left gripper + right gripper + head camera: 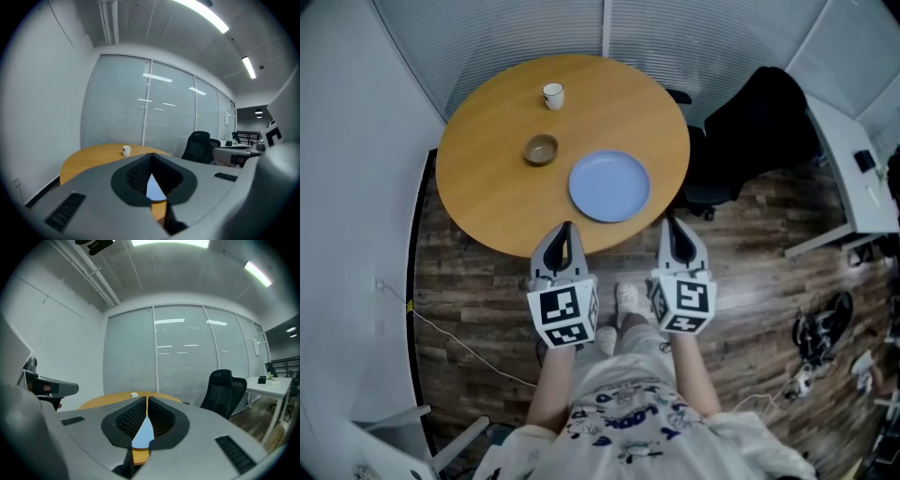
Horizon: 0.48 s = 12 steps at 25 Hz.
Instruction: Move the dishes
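Fingers (555, 251) of left gripper (566, 227) and right gripper (671, 225) are shut, empty; they must be opened before the blue plate (609, 186) just ahead is gripped.

No legible text, number, brand or sign in any view.
Black-and-white square code markers on cubes of left gripper (566, 229) and right gripper (671, 225), lower centre of head view: patterns only, no letters or digits.
Blue print on shirt (628, 427), bottom centre of head view: too blurred to read.
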Motion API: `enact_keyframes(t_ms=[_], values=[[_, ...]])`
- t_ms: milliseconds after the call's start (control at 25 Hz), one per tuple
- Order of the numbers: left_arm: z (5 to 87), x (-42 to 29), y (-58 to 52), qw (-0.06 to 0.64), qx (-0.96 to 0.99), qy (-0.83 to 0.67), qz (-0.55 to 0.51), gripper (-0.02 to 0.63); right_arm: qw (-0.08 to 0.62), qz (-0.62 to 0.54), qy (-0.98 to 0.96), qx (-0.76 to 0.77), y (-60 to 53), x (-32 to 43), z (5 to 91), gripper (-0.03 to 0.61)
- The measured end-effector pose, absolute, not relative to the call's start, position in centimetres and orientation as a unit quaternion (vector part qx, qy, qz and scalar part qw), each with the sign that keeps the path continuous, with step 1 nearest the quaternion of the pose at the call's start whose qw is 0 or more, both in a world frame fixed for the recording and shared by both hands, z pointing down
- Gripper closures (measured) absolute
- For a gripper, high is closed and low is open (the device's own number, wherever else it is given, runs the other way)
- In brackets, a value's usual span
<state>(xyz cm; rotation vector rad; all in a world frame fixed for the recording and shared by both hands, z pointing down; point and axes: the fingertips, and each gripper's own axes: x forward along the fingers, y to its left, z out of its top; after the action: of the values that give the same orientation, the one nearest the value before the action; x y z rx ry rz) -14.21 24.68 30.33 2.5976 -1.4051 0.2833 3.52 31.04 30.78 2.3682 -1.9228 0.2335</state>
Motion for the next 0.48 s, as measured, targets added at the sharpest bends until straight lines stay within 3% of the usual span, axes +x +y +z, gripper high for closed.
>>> enact_keyframes(t_ms=[480], values=[[33.6,-11.9,17.3,0.121,0.849,-0.501,0.116,0.611,0.055,0.104,-0.641,0.758,22.5,8.8,34.7,0.565]])
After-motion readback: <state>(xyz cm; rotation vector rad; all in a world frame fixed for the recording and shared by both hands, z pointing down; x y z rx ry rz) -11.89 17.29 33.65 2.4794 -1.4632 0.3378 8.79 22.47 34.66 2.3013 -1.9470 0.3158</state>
